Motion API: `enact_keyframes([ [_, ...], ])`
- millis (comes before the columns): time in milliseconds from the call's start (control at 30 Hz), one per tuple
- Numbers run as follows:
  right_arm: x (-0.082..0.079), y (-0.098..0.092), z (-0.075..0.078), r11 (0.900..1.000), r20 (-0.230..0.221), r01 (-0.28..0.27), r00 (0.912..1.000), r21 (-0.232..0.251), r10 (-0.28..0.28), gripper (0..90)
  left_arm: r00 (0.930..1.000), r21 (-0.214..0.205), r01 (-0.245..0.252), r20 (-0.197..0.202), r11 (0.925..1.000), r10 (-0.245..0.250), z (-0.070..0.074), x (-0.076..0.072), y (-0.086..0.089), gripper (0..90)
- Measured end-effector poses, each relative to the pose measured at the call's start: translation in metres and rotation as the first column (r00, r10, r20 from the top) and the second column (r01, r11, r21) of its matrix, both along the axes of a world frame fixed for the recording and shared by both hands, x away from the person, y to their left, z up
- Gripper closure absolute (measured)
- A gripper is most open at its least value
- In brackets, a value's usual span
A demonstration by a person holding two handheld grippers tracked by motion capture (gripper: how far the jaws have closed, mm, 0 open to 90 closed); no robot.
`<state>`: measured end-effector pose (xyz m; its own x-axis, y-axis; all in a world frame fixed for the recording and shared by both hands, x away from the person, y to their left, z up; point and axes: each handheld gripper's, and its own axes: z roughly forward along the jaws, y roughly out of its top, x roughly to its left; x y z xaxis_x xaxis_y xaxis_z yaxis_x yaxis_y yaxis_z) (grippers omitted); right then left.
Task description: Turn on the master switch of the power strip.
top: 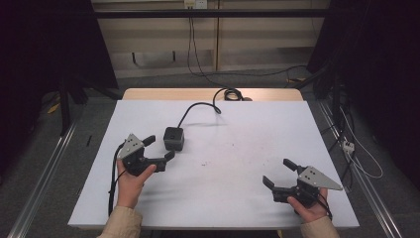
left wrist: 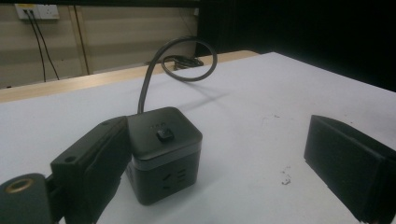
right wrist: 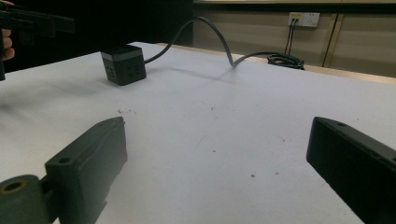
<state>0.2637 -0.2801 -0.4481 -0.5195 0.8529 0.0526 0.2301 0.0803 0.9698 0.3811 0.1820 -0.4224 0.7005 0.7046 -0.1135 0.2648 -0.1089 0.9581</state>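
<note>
High view: left gripper (top: 159,147) spread wide, empty, just beside the black power cube (top: 174,138) on the white table (top: 237,198); right gripper (top: 277,171) wide apart, empty, well away.
Left gripper view: cube (left wrist: 163,151) between the jaws, against the left one.
Right gripper view: cube (right wrist: 123,64) far off, its cable (right wrist: 210,32) trailing back.

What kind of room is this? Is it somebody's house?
Probably not a house; it looks like a lab or workshop set up for recording. A person's hands hold a left gripper and a right gripper over a bare white table. Dark curtains hang around it, and metal rails run along the floor.
</note>
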Motion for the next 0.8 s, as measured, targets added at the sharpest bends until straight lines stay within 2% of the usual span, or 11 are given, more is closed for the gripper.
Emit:
enact_keyframes([
  [267, 0.000, 0.002, 0.001, 1.0000, 0.004, -0.006, 1.0000, -0.003, 0.006, 4.8, 0.9999, 0.005, -0.016, 0.001, 0.9999, 0.016, 0.000, 0.004, 0.001, 8.7],
  [800, 0.002, 0.001, 0.000, 1.0000, 0.001, -0.008, 1.0000, -0.002, 0.008, 4.8, 0.9995, -0.004, -0.029, 0.007, 0.9996, 0.029, 0.004, 0.022, -0.007, 11.8],
])
